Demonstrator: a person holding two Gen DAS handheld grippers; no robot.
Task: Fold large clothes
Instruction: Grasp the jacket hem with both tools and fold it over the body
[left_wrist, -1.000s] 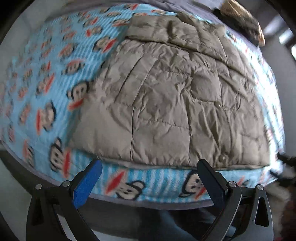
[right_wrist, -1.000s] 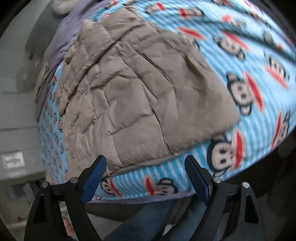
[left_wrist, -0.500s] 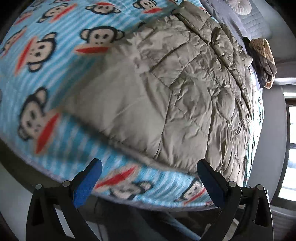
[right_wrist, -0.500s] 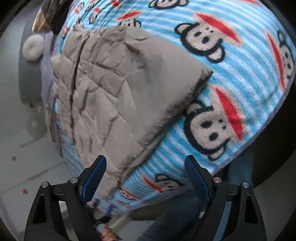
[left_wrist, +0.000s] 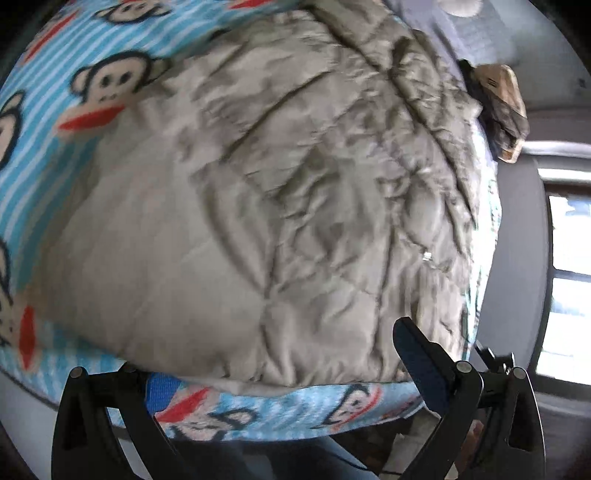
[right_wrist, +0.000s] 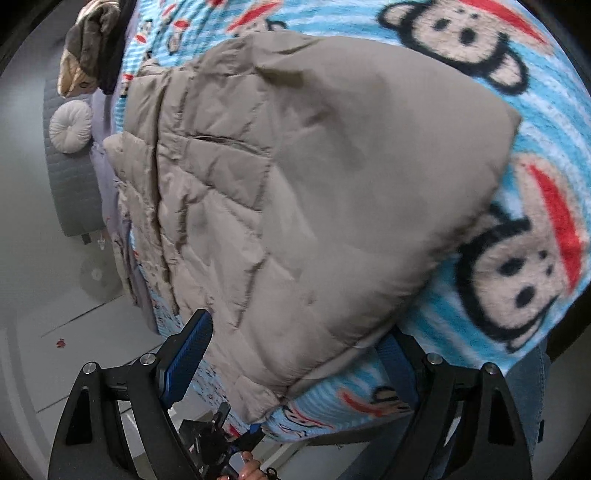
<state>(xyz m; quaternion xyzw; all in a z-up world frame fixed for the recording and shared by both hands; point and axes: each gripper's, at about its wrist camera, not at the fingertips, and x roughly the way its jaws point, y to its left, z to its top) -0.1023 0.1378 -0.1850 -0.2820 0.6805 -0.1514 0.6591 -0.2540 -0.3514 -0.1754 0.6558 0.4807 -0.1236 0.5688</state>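
Observation:
A large taupe quilted puffer jacket (left_wrist: 258, 206) lies flat on a blue monkey-print blanket (left_wrist: 92, 85) on a bed. My left gripper (left_wrist: 288, 369) is open, its jaws on either side of the jacket's near hem, with one blue pad partly under the hem. In the right wrist view the jacket (right_wrist: 314, 184) fills the middle. My right gripper (right_wrist: 295, 354) is open and straddles the jacket's near corner, with the blanket (right_wrist: 517, 266) beneath. Neither gripper grips the fabric.
A round white cushion (right_wrist: 70, 127) and a crumpled brown garment (right_wrist: 88, 44) lie at the bed's far end; the garment also shows in the left wrist view (left_wrist: 506, 110). A window (left_wrist: 565, 280) is at the right. The other gripper (right_wrist: 218, 435) shows low over the pale floor (right_wrist: 55, 350).
Both grippers have moved in close to the jacket's near hem, from off the bed edge to straddling the fabric. The jacket has not moved.

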